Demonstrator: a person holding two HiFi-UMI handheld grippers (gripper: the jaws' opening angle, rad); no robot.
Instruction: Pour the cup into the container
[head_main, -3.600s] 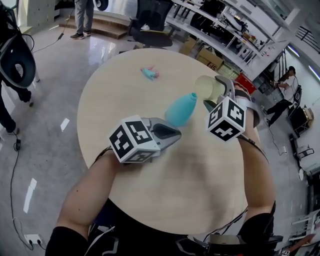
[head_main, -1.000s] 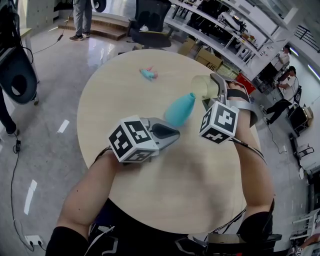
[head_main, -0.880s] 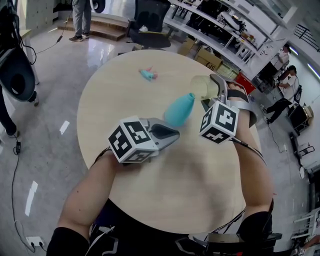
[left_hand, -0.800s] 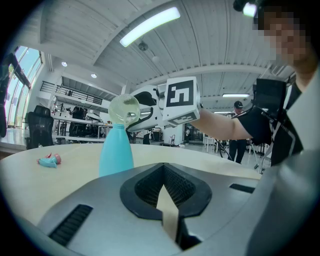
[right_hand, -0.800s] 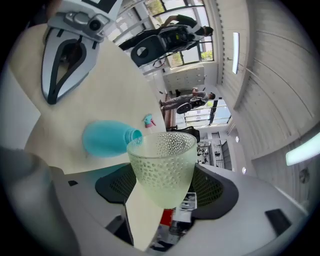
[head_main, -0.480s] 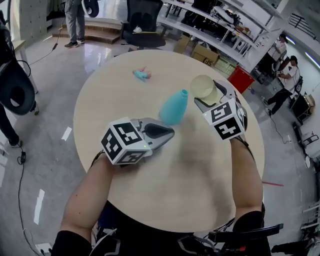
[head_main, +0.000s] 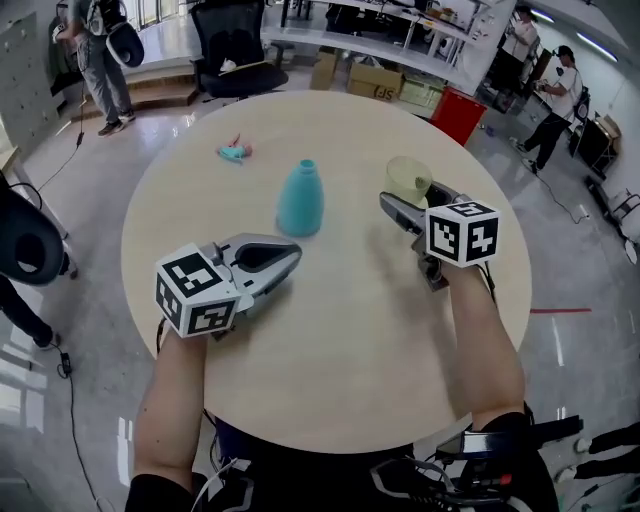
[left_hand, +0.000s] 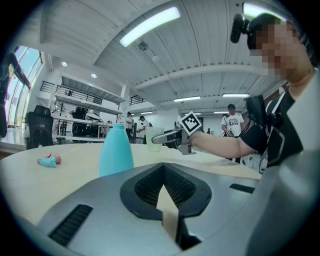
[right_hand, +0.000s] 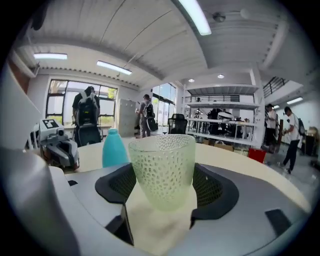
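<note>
A teal bottle-shaped container (head_main: 299, 198) stands upright near the middle of the round wooden table (head_main: 350, 330). My right gripper (head_main: 410, 196) is shut on a pale green dimpled cup (head_main: 407, 180), which is upright to the right of the container and apart from it. The right gripper view shows the cup (right_hand: 162, 170) between the jaws, with the container (right_hand: 113, 147) behind on the left. My left gripper (head_main: 290, 256) is shut and empty, just in front of the container (left_hand: 116, 150). I cannot see inside the cup.
A small pink and teal object (head_main: 235, 152) lies on the far left of the table. Beyond the table are an office chair (head_main: 235, 70), a red bin (head_main: 457, 112), boxes and several standing people.
The right gripper has drawn the cup back to the right, away from the container's mouth, and turned it from tipped to upright. The left gripper stays in front of the container.
</note>
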